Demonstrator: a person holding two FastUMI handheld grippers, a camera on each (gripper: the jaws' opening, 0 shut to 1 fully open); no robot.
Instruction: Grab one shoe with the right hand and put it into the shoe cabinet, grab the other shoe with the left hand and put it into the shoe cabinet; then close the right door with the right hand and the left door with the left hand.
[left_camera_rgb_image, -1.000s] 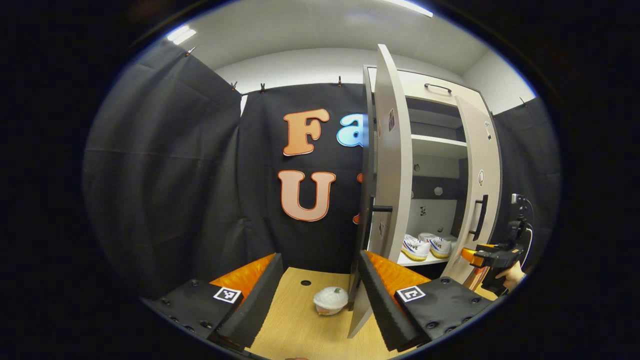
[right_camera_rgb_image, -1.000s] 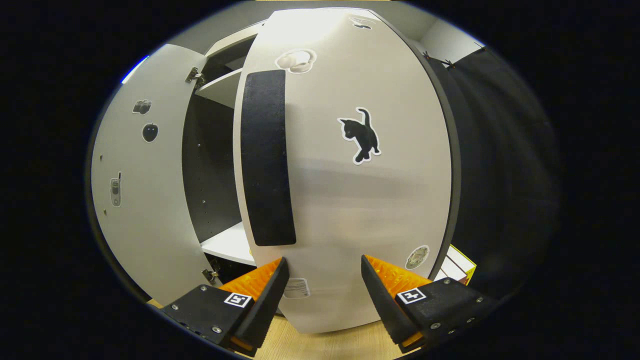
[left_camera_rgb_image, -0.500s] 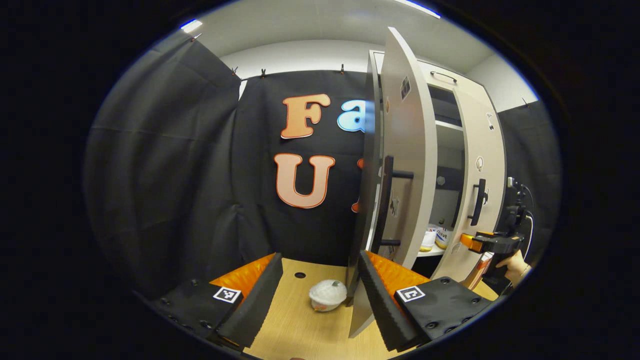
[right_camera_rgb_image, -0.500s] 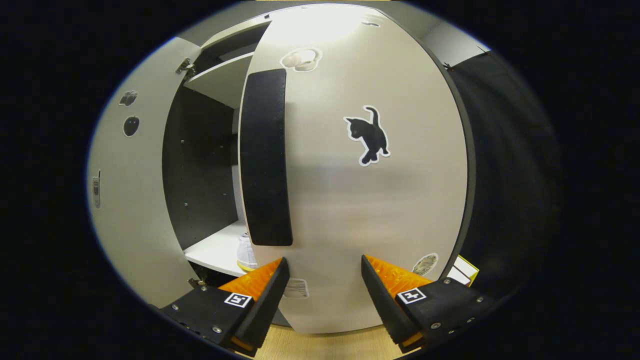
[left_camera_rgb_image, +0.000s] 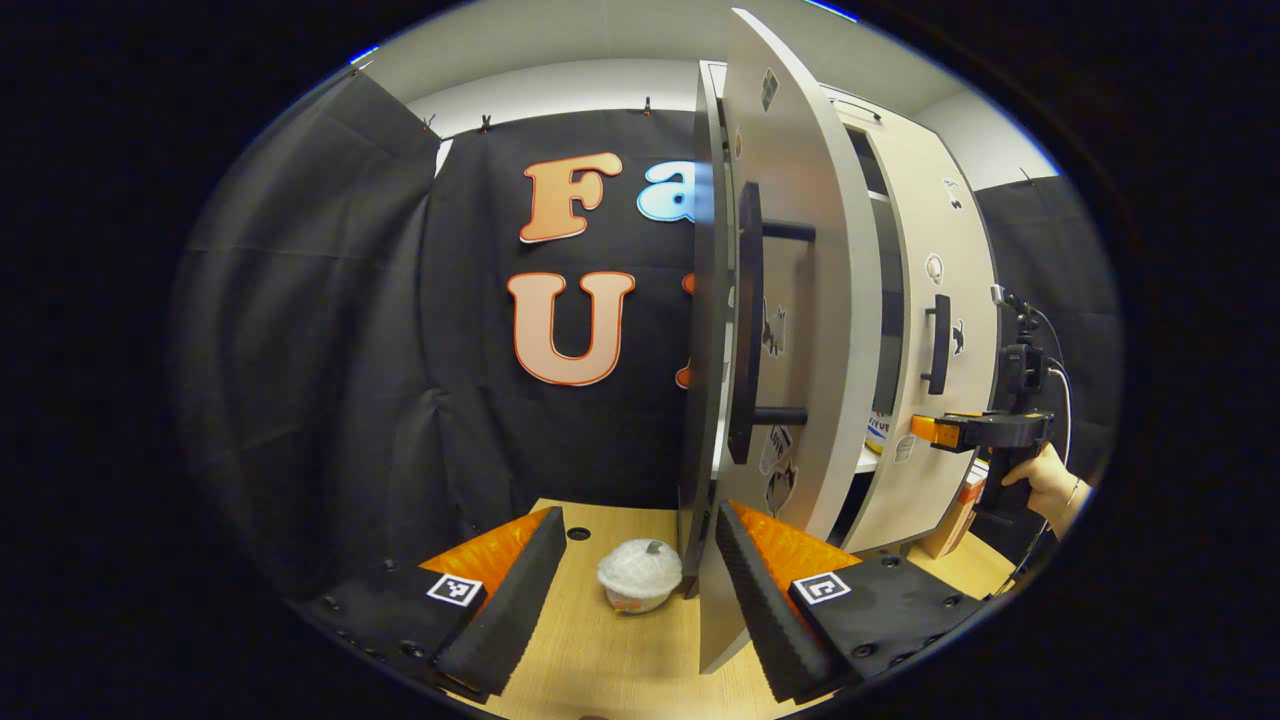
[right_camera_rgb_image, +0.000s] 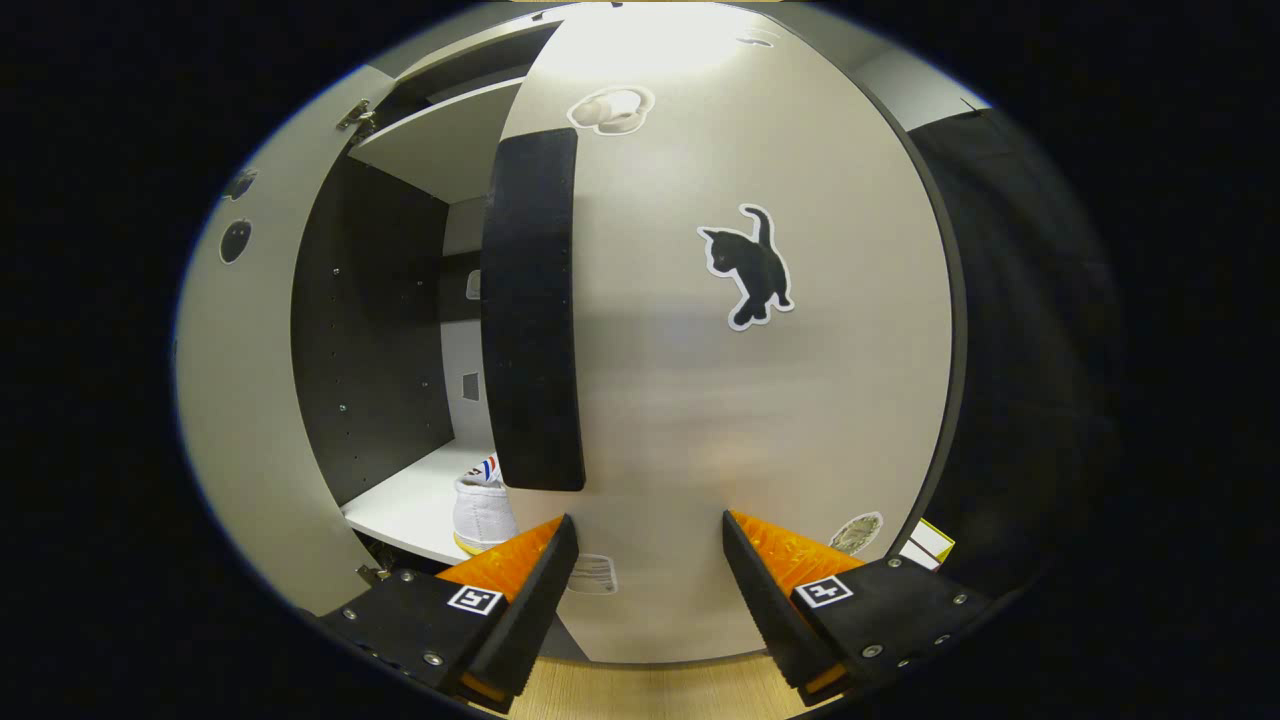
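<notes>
In the right gripper view the right gripper (right_camera_rgb_image: 645, 580) is spread wide and empty against the right door (right_camera_rgb_image: 760, 400) at 12 o'clock, with a white shoe (right_camera_rgb_image: 483, 508) on the cabinet shelf (right_camera_rgb_image: 405, 510) at 10 o'clock. In the left gripper view the left gripper (left_camera_rgb_image: 640, 590) gapes empty, the left door (left_camera_rgb_image: 790, 330) edge-on just beyond its right finger at 1 o'clock and a small white pumpkin-shaped jar (left_camera_rgb_image: 640, 575) on the wooden table (left_camera_rgb_image: 600, 670) between the fingers.

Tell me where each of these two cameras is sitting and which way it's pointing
Left gripper view: rides on the left gripper, looking past the edge of the half-open pale left cabinet door toward the black cloth wall; its own open fingers show at the bottom, and farther off the right gripper and the hand holding it.
Right gripper view: rides on the right gripper, facing the pale right cabinet door with a black cat sticker; its open fingers show.
Shared: both doors, the wooden table.
</notes>
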